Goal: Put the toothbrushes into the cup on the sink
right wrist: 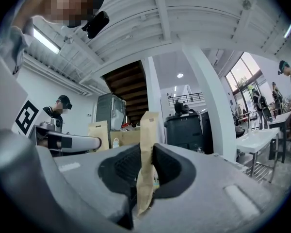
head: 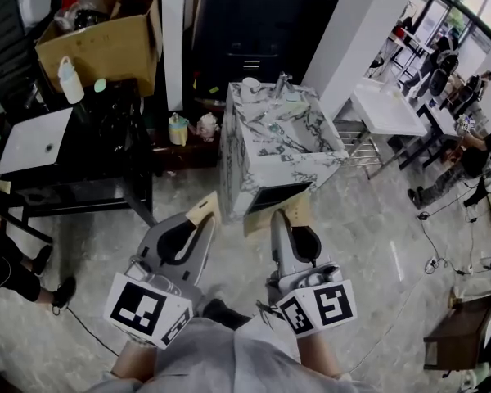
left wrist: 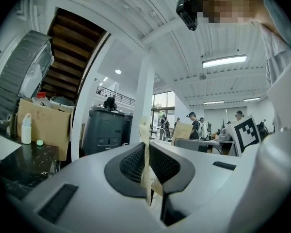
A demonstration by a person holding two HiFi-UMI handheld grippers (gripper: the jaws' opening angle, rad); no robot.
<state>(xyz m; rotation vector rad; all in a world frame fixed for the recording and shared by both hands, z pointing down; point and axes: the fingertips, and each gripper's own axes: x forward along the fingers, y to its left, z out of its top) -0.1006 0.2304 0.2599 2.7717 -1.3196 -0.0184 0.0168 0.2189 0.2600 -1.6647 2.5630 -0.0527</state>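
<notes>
**A:** Pale polished floor (head: pixel 376 244) is lying between the person and the marbled sink unit (head: pixel 254 166), which is standing well ahead in the head view. How far along is this looking?

**B:** Early, I'd say. Nothing is going into the cup yet. The left gripper (head: pixel 203 223) is pinching a flat tan packet (head: pixel 203 210) between its ribbed pads, with the jaws drawn narrow on the paper. The right gripper (head: pixel 283 221) is doing the same with a second packet (head: pixel 295 210), which is sticking up above its jaws in the right gripper view.

**A:** And you're taking those packets as the toothbrushes?

**B:** I'm judging so, wrapped ones. No bare brush is showing in any view.

**A:** Where is the cup sitting?

**B:** A small white cup (head: pixel 250 87) is standing at the far rim of the sink, just beside the faucet (head: pixel 281 82). It is too small here to tell whether anything is standing in it.

**A:** So what is remaining?

**B:** Nearly everything. Both grippers are pointing level towards the sink and are well apart from it. The person is needing to close that gap, lift each packet over the basin and drop it upright into the cup, one after the other. The pickup seems to be the only part that is done.
</notes>
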